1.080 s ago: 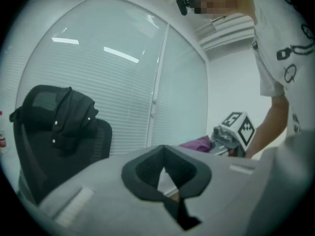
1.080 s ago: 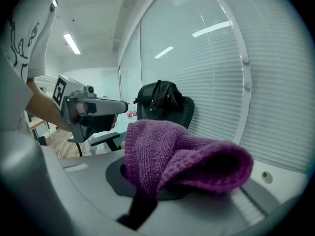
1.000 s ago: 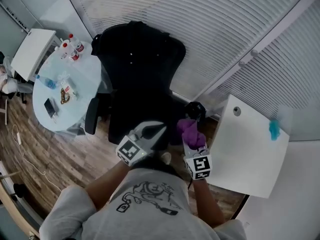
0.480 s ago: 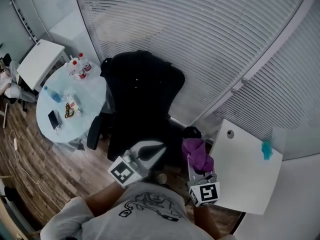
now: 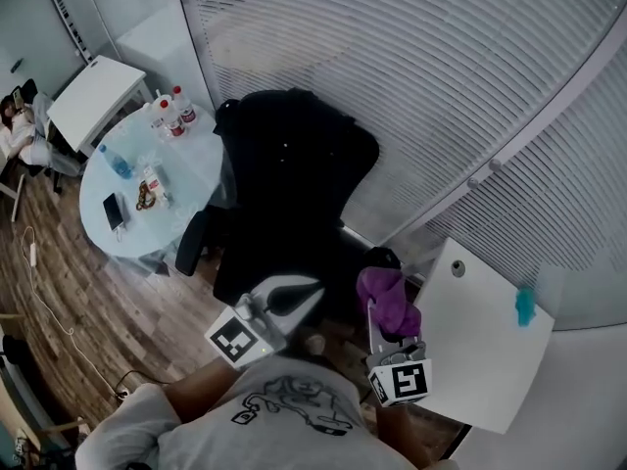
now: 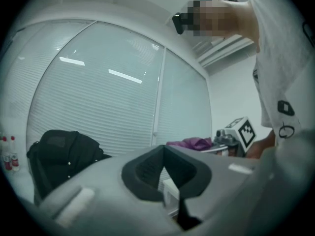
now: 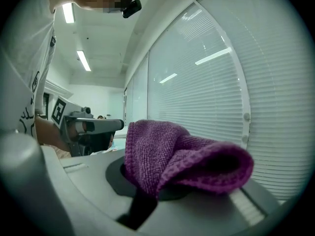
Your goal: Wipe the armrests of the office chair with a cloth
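Note:
The black office chair (image 5: 284,194), with a dark jacket over its back, stands by the blinds. Its left armrest (image 5: 189,243) and right armrest (image 5: 382,258) show on either side. My right gripper (image 5: 379,311) is shut on a purple cloth (image 5: 387,297), held just short of the right armrest. In the right gripper view the cloth (image 7: 182,161) bulges out of the closed jaws of the right gripper (image 7: 147,183). My left gripper (image 5: 292,294) hovers over the seat's front, shut and empty. The left gripper view shows the left gripper (image 6: 165,176) with the chair (image 6: 59,151) to its left.
A round glass table (image 5: 122,225) with bottles and a phone stands left of the chair. A white desk (image 5: 480,351) with a teal item (image 5: 525,306) is close on the right. Another white table (image 5: 98,96) sits at the far left. A cable lies on the wood floor (image 5: 59,311).
My right gripper has drawn back with the cloth, a little away from the right armrest and toward the person. The head view has shifted. The left gripper has barely moved.

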